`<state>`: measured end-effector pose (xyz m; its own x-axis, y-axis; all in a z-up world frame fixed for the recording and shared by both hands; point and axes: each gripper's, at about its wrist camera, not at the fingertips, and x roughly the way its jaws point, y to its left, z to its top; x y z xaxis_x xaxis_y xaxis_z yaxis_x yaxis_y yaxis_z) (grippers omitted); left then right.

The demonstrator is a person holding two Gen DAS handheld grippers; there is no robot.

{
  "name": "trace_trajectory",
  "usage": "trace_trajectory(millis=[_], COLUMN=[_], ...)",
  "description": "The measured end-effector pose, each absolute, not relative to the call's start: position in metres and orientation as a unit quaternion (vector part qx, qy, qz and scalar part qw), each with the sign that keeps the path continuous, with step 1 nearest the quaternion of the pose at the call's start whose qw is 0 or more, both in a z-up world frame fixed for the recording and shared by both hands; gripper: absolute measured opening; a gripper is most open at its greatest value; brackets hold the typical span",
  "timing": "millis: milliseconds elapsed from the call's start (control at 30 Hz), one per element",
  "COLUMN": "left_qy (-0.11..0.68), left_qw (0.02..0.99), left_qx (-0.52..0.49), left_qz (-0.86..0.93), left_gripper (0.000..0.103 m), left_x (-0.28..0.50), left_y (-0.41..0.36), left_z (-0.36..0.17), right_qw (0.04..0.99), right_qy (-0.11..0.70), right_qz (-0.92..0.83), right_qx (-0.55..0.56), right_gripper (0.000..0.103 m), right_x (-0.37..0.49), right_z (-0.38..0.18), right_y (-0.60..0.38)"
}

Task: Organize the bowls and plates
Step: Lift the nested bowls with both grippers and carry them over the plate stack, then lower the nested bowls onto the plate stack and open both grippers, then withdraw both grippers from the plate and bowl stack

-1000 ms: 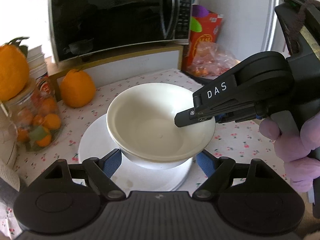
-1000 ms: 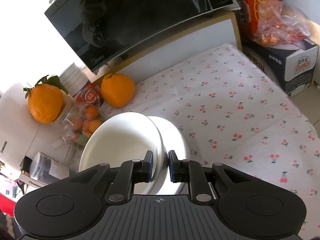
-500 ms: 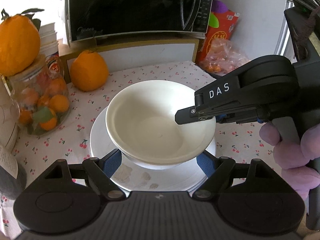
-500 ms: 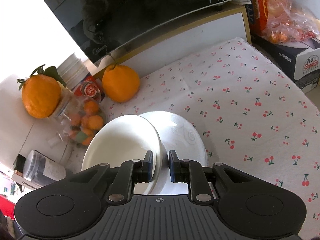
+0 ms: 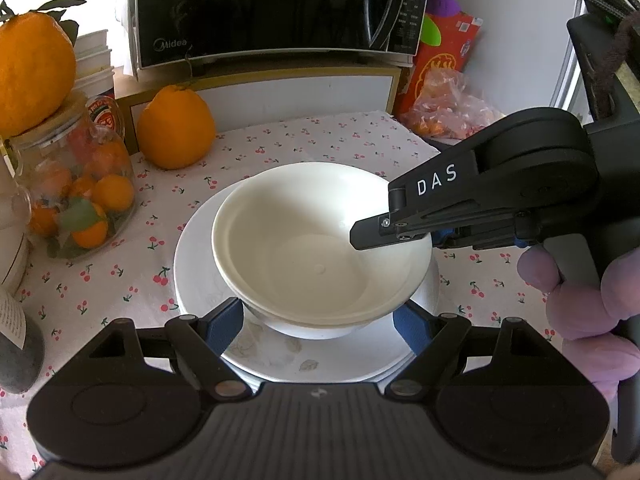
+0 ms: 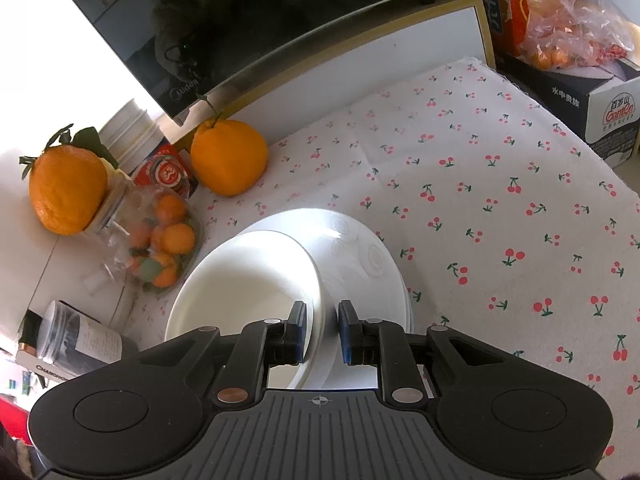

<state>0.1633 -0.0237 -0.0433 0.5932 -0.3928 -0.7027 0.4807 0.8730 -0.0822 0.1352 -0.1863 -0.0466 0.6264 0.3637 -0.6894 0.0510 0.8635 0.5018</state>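
1. Left wrist view: a white bowl (image 5: 320, 252) is sitting on a white plate (image 5: 320, 360), which is lying on the cherry-print cloth (image 5: 320, 136).
2. Same view: the left gripper (image 5: 320, 326) is standing spread wide, its blue pads (image 5: 224, 328) flanking the near side of the bowl; contact is not clear, so it is reading as released.
3. Same view: the right gripper (image 5: 404, 236) is reaching in from the right, its upper finger lying over the bowl's right rim. A gloved hand (image 5: 580, 300) is holding its handle.
4. Same view: a big orange (image 5: 174, 128) is sitting behind the plate below a microwave (image 5: 276, 8); a jar of small oranges (image 5: 76, 196) is standing at left.
5. Right wrist view: the right gripper (image 6: 322, 330) is clamping the bowl's (image 6: 240, 280) near rim, one pad inside, one outside.
6. Same view: the plate (image 6: 360, 248) is showing beyond and right of the bowl, on the cloth (image 6: 500, 200).
7. Same view: the orange (image 6: 228, 156) and jar (image 6: 160, 240) are sitting to the left.
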Motion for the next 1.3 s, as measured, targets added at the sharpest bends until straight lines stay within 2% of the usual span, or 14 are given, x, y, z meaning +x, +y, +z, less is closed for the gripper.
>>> trace_trajectory(millis=[133,167,200,233,267,367,567,833,1300], left_qy=[0.379,0.379,0.378,0.378,0.374,0.370,0.371,0.371,0.406], left_qw=[0.891,0.891,0.892,0.893,0.895,0.895,0.895,0.892,0.890], left_qx=[0.059,0.060,0.065,0.070,0.075,0.087,0.098,0.111,0.090], left_qz=[-0.245,-0.243,-0.238,-0.235,-0.232,-0.233,-0.228,-0.231,-0.186], left_gripper=[0.080,0.081,0.087,0.090,0.093,0.096,0.099,0.102,0.103], left_x=[0.164,0.163,0.163,0.163,0.162,0.160,0.157,0.146,0.119], left_y=[-0.024,-0.024,-0.025,-0.026,-0.027,-0.027,-0.027,-0.025,-0.014], left_z=[-0.044,-0.043,-0.043,-0.043,-0.042,-0.040,-0.038,-0.034,-0.029], right_qw=[0.867,0.867,0.866,0.866,0.866,0.870,0.879,0.889,0.906], right_qy=[0.422,0.423,0.424,0.424,0.422,0.414,0.396,0.382,0.391], right_qz=[0.090,0.091,0.090,0.090,0.091,0.092,0.104,0.093,0.061], right_qx=[0.248,0.249,0.249,0.250,0.250,0.251,0.243,0.235,0.149], right_gripper=[0.019,0.019,0.020,0.025,0.035,0.055,0.070,0.079,0.080], right_x=[0.135,0.136,0.136,0.136,0.136,0.134,0.131,0.123,0.090], right_z=[-0.047,-0.047,-0.047,-0.047,-0.046,-0.042,-0.034,-0.023,-0.012], right_y=[-0.186,-0.186,-0.187,-0.187,-0.188,-0.189,-0.189,-0.197,-0.226])
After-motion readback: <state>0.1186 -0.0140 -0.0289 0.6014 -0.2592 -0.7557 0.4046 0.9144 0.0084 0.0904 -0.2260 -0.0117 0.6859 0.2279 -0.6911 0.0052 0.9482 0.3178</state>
